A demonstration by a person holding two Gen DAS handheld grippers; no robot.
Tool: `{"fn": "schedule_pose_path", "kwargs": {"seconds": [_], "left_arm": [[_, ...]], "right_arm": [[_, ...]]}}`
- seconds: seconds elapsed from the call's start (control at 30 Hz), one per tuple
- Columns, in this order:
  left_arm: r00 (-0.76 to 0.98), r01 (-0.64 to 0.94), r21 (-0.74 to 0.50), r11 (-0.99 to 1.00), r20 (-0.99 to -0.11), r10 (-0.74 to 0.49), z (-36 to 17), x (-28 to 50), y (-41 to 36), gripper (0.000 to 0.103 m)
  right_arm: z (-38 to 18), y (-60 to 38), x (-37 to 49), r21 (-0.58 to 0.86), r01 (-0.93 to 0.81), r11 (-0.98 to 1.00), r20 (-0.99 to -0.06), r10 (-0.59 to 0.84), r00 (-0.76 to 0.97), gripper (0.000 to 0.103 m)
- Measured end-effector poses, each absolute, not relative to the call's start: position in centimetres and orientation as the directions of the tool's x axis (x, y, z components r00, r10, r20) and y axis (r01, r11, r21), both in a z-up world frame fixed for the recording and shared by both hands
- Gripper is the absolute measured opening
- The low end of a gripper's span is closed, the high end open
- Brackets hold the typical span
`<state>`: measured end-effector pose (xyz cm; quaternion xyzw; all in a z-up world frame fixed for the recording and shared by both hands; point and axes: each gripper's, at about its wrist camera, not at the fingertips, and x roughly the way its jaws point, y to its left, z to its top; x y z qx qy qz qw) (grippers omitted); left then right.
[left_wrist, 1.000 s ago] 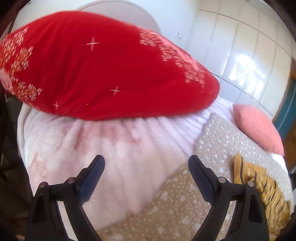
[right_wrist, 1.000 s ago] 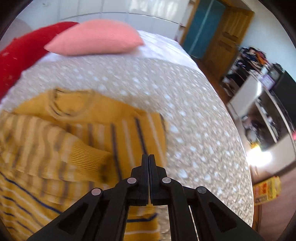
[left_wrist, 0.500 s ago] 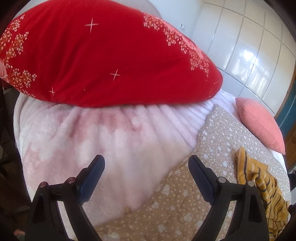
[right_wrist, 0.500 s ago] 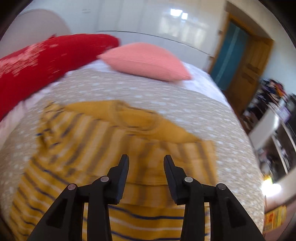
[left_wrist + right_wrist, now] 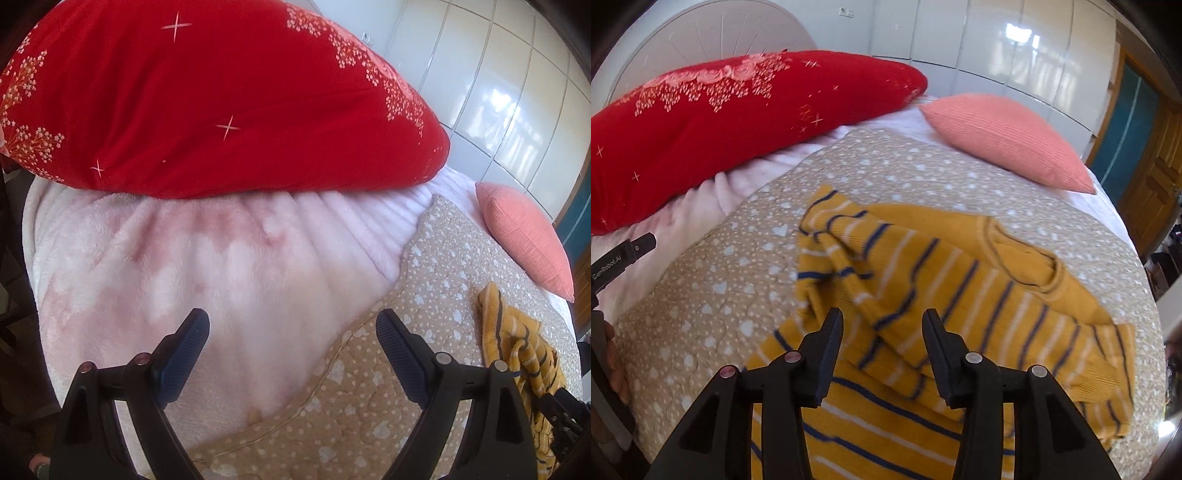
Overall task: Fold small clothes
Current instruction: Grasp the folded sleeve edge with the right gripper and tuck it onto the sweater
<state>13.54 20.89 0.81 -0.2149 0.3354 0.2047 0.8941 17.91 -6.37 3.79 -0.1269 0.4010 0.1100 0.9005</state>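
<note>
A small mustard-yellow sweater (image 5: 945, 295) with navy and white stripes lies partly folded on the beige dotted quilt (image 5: 731, 280), sleeves laid over its body. My right gripper (image 5: 882, 325) is open and empty, just above the sweater's middle. In the left wrist view the sweater (image 5: 517, 347) shows at the far right edge. My left gripper (image 5: 291, 325) is wide open and empty, over the pink fleece blanket (image 5: 221, 280), well left of the sweater.
A big red pillow (image 5: 207, 99) lies at the head of the bed. A salmon cushion (image 5: 1004, 136) sits beyond the sweater. White wardrobe doors (image 5: 1015, 48) stand behind, a wooden door (image 5: 1152, 173) at right. The left gripper's body (image 5: 620, 262) shows at the right view's left edge.
My right gripper has opened, letting go of the sweater, and swung left over it. My left gripper stayed open and drew back a little from the red pillow.
</note>
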Motion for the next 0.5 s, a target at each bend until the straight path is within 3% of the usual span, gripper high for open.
{"fn": "schedule_pose_path", "kwargs": {"seconds": [0.03, 0.1, 0.13, 0.37, 0.5], "left_arm": [[0.685, -0.512, -0.243, 0.824, -0.694, 0.221, 0.6, 13.7, 20.9, 0.091], [0.666, -0.515, -0.234, 0.825, -0.715, 0.213, 0.1, 14.1, 21.0, 0.091], [0.659, -0.516, -0.233, 0.824, -0.722, 0.208, -0.1, 14.3, 21.0, 0.091], [0.654, -0.515, -0.248, 0.821, -0.732, 0.189, -0.2, 14.5, 21.5, 0.091], [0.651, -0.507, -0.240, 0.828, -0.737, 0.185, -0.1, 14.7, 21.2, 0.091]], "right_arm": [[3.5, -6.0, 18.2, -0.157, -0.309, 0.938, -0.752, 0.089, 0.653, 0.047], [2.6, -4.6, 18.9, -0.243, -0.328, 0.913, -0.753, 0.036, 0.657, 0.016], [2.4, -4.5, 19.1, -0.257, -0.330, 0.908, -0.758, 0.022, 0.652, 0.006], [3.4, -6.7, 16.8, -0.160, -0.388, 0.908, -0.789, 0.118, 0.603, 0.006], [2.4, -7.8, 15.1, -0.136, -0.442, 0.887, -0.851, 0.124, 0.511, 0.006]]}}
